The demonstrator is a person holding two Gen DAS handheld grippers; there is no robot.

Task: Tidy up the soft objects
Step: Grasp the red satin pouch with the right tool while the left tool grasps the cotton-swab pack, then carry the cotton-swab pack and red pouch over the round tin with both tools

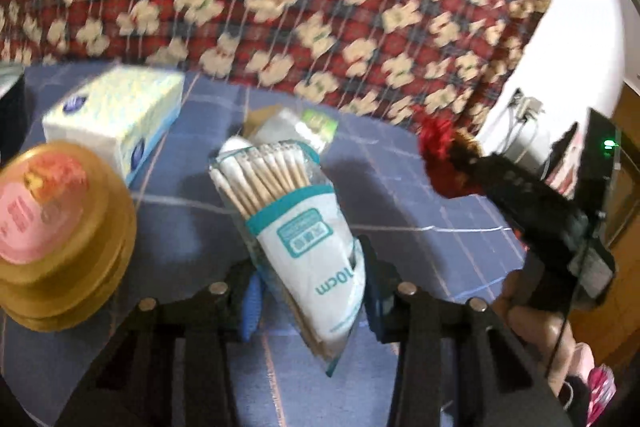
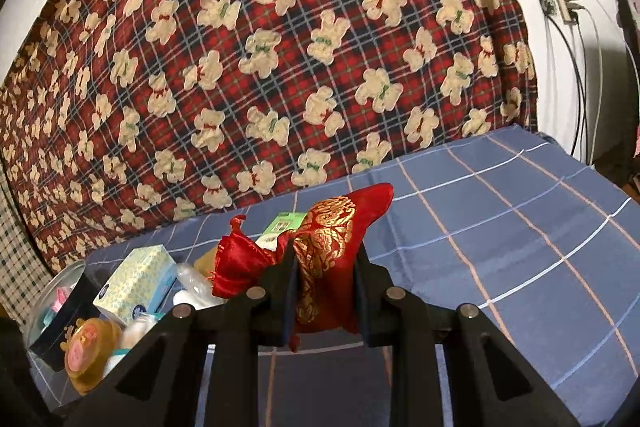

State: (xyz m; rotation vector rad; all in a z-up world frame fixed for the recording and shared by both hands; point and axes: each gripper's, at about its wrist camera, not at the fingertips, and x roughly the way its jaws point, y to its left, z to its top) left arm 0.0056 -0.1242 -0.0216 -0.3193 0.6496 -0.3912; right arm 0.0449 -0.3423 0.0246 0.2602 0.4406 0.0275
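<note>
A clear pack of wooden cotton swabs (image 1: 292, 211) with a white and teal label stands tilted between the blue pads of my left gripper (image 1: 310, 261), which is shut on its lower half. A red satin pouch with gold embroidery (image 2: 328, 239) is pinched in my right gripper (image 2: 325, 251), its drawstring end flopping to the left. In the left wrist view the right gripper (image 1: 460, 163) comes in from the right, with the red pouch (image 1: 438, 143) at its tip and a hand (image 1: 536, 331) behind it.
On the blue checked sheet (image 2: 500, 227) lie a tissue box (image 1: 116, 119), a gold round tin with a pink lid (image 1: 60, 227) and another clear bag with a green label (image 1: 296, 127). A red plaid teddy-bear blanket (image 2: 280, 67) rises behind. Cables hang from a wall socket (image 2: 564, 7).
</note>
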